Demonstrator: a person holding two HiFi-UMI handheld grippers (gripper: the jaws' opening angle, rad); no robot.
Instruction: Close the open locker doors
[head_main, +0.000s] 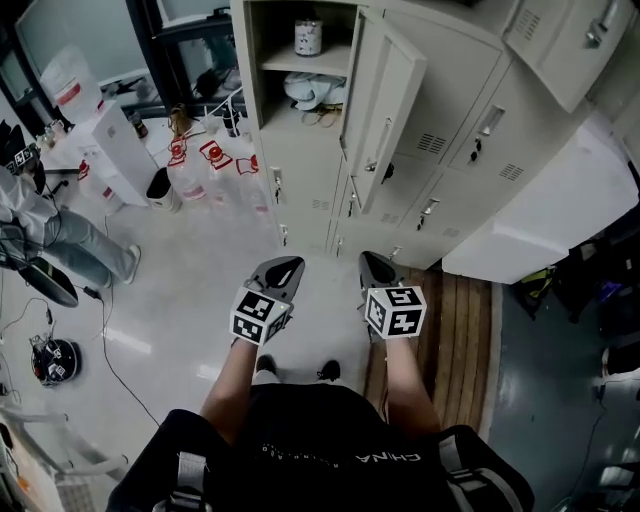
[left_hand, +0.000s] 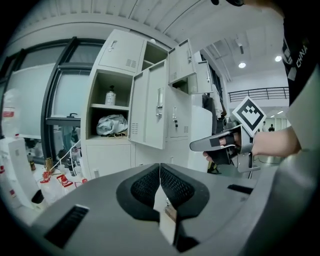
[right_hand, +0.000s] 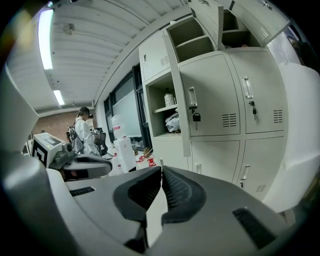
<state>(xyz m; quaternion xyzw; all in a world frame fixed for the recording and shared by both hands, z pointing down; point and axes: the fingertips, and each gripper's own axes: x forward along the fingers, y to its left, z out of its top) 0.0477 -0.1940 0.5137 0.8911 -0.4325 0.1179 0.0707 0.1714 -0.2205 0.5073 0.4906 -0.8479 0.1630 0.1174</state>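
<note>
The only word I can read is CHINA, in pale capitals across the black shirt (head_main: 385, 457) at the near edge of the head view. It shows again, partly cut off, on the black sleeve (left_hand: 299, 50) at the top right of the left gripper view. Finer print to the left of it on the shirt is illegible. The white jugs (head_main: 215, 155) at far left bear red labels too small to read. The left gripper (head_main: 292, 264) and right gripper (head_main: 368, 260) each carry black-and-white square codes, no letters.
</note>
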